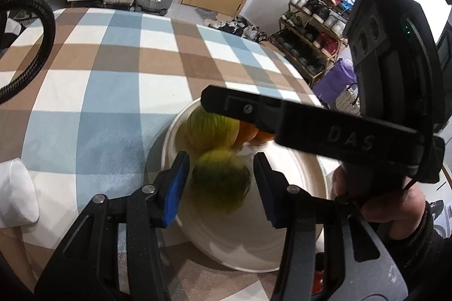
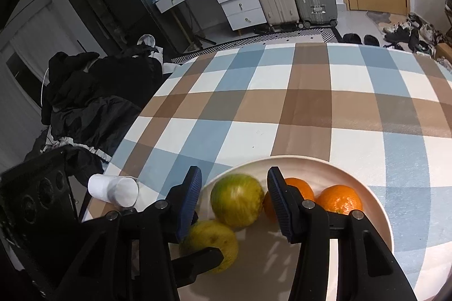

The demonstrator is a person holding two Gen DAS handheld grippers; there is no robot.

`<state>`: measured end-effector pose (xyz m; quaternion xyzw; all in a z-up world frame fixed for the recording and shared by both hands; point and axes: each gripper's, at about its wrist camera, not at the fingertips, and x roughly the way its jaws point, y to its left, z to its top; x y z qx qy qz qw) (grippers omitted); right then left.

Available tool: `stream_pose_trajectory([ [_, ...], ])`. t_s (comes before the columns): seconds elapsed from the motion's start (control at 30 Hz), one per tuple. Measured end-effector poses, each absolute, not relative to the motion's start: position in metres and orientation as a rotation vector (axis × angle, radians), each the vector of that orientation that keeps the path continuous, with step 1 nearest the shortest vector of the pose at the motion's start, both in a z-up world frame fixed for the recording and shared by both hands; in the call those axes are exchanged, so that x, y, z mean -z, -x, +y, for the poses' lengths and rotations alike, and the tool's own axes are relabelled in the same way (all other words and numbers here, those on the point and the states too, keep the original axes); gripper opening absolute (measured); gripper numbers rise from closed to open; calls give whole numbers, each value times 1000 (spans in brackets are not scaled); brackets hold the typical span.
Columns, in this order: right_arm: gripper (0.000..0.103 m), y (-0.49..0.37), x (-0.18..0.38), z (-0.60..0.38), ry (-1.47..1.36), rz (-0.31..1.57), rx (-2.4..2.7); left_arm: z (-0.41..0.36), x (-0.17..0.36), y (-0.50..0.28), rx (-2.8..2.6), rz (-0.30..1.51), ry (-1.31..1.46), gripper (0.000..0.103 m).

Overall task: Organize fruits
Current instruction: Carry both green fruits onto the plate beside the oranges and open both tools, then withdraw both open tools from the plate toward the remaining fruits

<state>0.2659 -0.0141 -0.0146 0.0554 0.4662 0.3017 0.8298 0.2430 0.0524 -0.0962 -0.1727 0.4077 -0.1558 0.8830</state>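
A white plate [image 1: 243,241] [image 2: 375,205] sits on the checked tablecloth and holds two green fruits and two oranges. My left gripper [image 1: 221,155] is open, its blue pads on either side of the nearer green fruit [image 1: 220,185], which looks blurred. My right gripper [image 2: 234,169] is open around the other green fruit [image 2: 237,199] [image 1: 210,128], with gaps on both sides. Two oranges [image 2: 339,199] [image 1: 251,134] lie just right of it. The right gripper's black finger [image 1: 254,111] crosses above the plate. A left gripper finger [image 2: 197,258] overlaps the lower green fruit [image 2: 210,241].
A white cup [image 2: 113,189] [image 1: 14,193] lies on its side near the table's left edge. A black cable [image 1: 42,41] loops at the left. A chair piled with dark clothes [image 2: 93,103] stands beside the table. A hand [image 1: 395,205] grips the right tool.
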Motion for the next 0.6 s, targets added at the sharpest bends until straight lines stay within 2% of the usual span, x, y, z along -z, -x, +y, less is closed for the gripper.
stream_pose_trajectory([
  [0.13,52,-257,5,-23,-131,944,-628,49,91,-241,305,844,326,46],
  [0.2,55,-251,-2,-33,-153,918,-610,49,89,-239,296,845,324,54],
  [0.27,64,-244,-9,-45,-180,893,-592,49,85,-235,287,841,325,58],
  [0.4,70,-221,-26,-72,-227,830,-555,49,74,-222,269,822,316,67],
  [0.6,90,-171,-50,-104,-263,724,-524,46,54,-192,230,788,293,80],
])
